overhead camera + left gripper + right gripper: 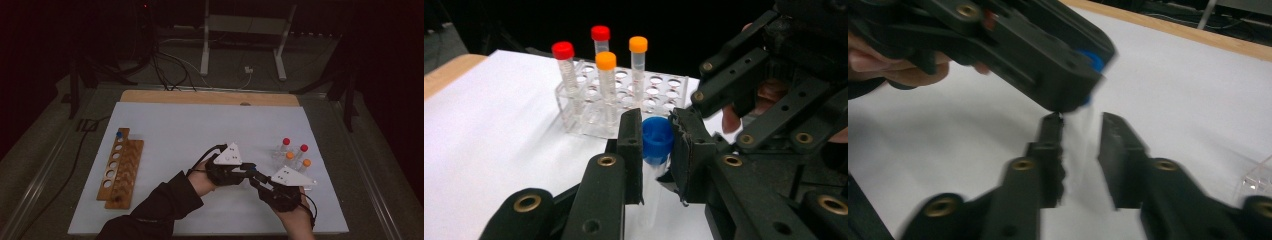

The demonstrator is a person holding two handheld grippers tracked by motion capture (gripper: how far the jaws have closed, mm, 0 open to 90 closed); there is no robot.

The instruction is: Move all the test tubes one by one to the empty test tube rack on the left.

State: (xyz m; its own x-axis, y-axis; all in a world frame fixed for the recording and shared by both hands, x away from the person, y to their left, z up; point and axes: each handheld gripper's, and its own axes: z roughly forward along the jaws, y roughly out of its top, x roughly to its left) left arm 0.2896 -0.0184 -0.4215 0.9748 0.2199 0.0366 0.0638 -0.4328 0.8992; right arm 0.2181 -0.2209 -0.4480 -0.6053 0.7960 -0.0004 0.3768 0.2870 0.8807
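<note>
Wooden rack (120, 170) far left on counter (175, 125). Mid-counter, left gripper (657, 150) jaws clamped on blue-capped tube (657, 140). Right gripper (1082, 145) jaws slightly parted around tube body, seemingly no grip. Handover step; next likely right releases fully. Clear rack (624, 100) right.

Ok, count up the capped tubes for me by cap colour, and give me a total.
Red caps: 2, and, in the clear rack.
Orange caps: 2, and, in the same rack.
Blue caps: 2, one tube in the left claw, one in the wooden rack.
Total: 6 tubes.
</note>
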